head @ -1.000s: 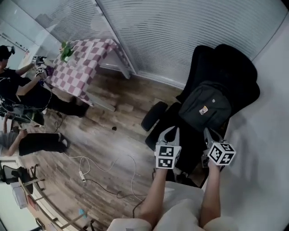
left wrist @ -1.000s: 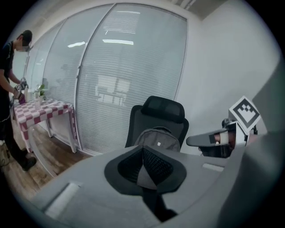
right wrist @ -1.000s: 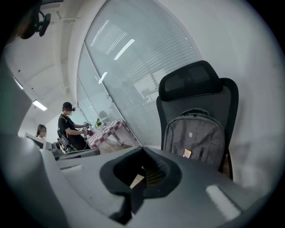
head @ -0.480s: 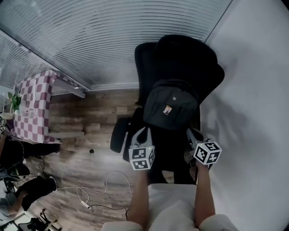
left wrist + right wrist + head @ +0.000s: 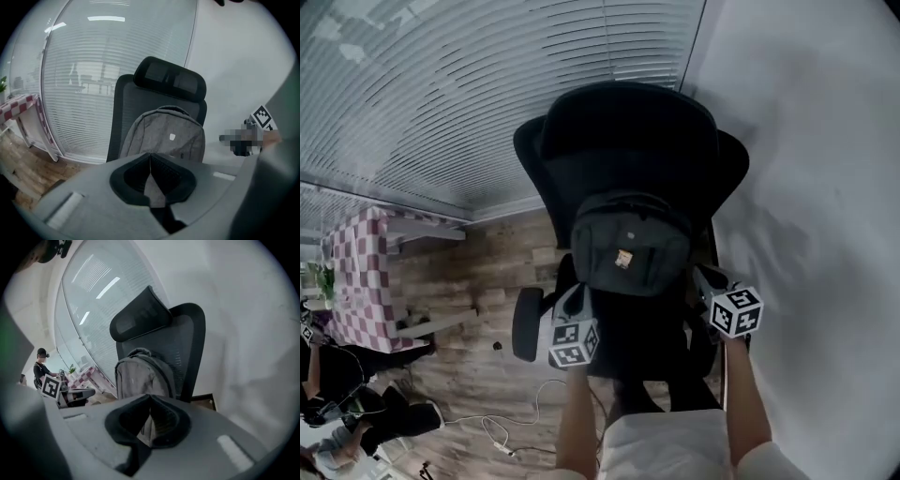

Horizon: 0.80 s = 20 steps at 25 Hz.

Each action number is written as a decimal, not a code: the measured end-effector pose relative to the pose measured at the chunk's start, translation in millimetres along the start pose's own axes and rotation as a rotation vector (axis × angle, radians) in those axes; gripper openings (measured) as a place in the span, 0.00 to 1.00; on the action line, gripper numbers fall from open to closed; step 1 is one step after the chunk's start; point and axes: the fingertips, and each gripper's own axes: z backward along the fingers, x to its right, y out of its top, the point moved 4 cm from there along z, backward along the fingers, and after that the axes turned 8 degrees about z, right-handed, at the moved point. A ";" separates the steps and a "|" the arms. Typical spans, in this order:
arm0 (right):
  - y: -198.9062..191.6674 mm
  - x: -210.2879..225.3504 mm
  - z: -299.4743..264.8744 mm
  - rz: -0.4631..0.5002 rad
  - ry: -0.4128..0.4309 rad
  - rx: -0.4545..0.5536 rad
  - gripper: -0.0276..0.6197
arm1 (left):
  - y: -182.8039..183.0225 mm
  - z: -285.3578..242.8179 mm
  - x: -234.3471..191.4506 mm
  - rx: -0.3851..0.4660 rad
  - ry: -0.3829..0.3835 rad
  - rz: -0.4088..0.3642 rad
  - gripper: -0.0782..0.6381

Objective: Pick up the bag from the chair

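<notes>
The black chair (image 5: pixel 630 131) stands before you, with the grey bag (image 5: pixel 628 246) upright on its seat, leaning against its backrest. Your left gripper (image 5: pixel 573 298) and right gripper (image 5: pixel 707 279) sit at the chair's front corners, clear of the bag. Both have their jaws pressed together on nothing.

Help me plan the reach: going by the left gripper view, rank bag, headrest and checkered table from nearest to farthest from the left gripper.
1. Bag: straight ahead of the left gripper, standing upright.
2. Headrest: above and behind the bag.
3. Checkered table: far off at the left edge.
</notes>
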 end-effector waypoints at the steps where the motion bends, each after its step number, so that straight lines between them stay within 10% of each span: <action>1: -5.5 7.6 -6.5 0.006 0.012 -0.011 0.05 | -0.8 -10.3 -2.2 0.000 0.006 -0.009 0.12; 11: -50.7 57.1 -65.8 0.043 0.077 -0.074 0.28 | -12.7 -83.8 -31.2 0.012 -0.009 -0.047 0.13; 20: -70.0 57.0 -113.7 0.138 0.149 -0.080 0.59 | -36.6 -129.9 -62.6 -0.046 -0.071 -0.091 0.51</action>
